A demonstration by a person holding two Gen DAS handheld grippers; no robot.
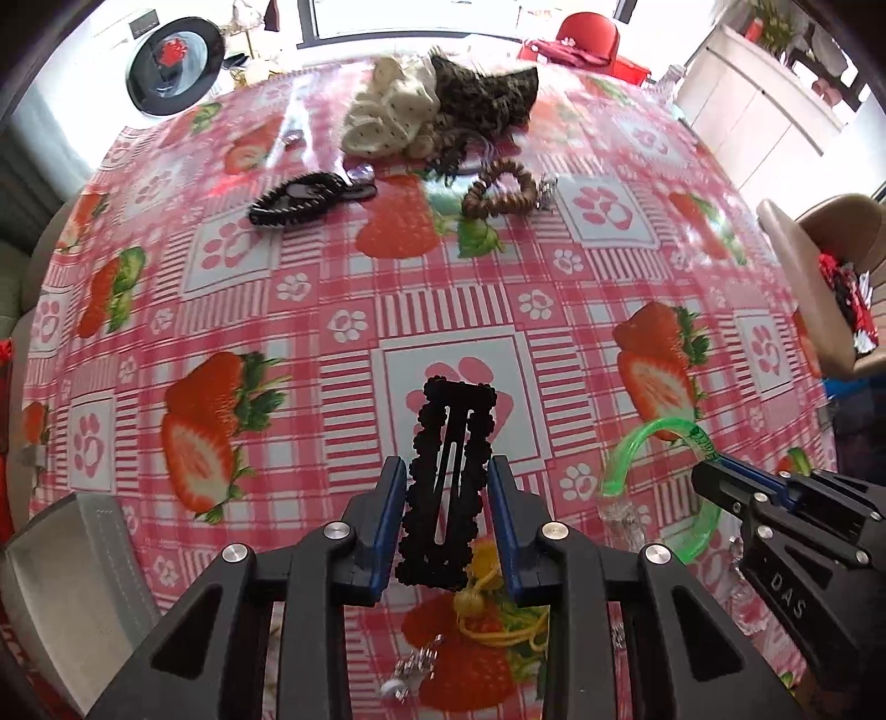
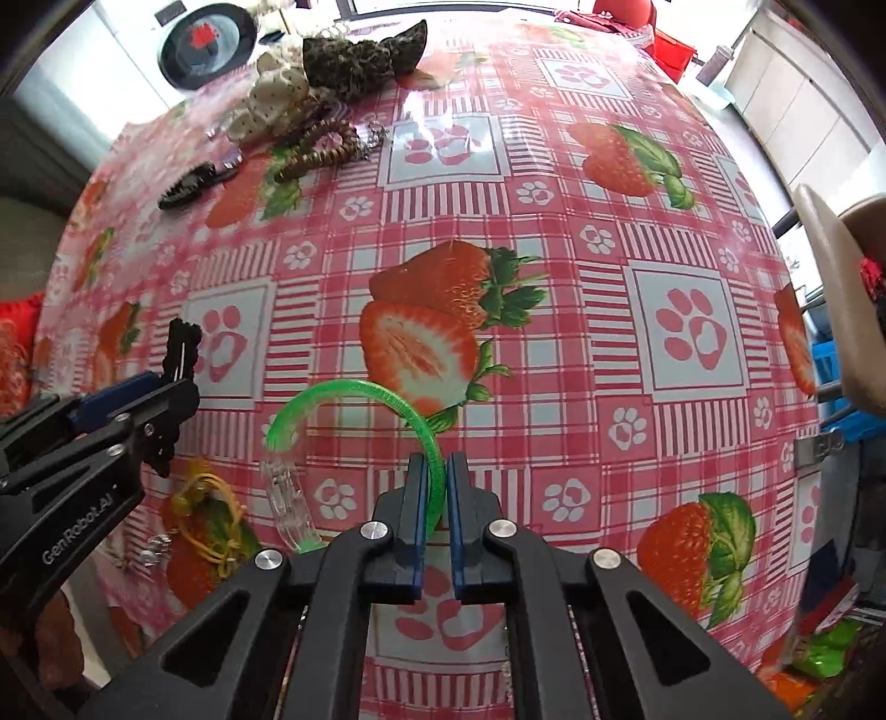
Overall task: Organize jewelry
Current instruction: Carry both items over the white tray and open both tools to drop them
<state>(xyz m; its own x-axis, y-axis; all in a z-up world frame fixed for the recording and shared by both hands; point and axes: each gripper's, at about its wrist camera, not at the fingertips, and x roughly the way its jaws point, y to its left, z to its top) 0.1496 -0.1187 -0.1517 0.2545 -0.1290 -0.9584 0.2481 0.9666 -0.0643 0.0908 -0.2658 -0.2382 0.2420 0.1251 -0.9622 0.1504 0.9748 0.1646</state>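
Left gripper (image 1: 447, 487): level, pinching black hair clip (image 1: 449, 459) (raised off tablecloth (image 1: 454, 310)). Right gripper (image 2: 436, 482): alongside, nipping green bangle (image 2: 354, 396) by its rim.

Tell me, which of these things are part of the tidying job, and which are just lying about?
Part of the job:
black hair clip, held by the left gripper
green bangle, held by the right gripper
brown coiled hair tie
yellow cord

Just lying about:
tablecloth
washing machine
red chair

Black grippers (image 1: 447, 515) — blue-padded jaws, silver screws, white lettering.
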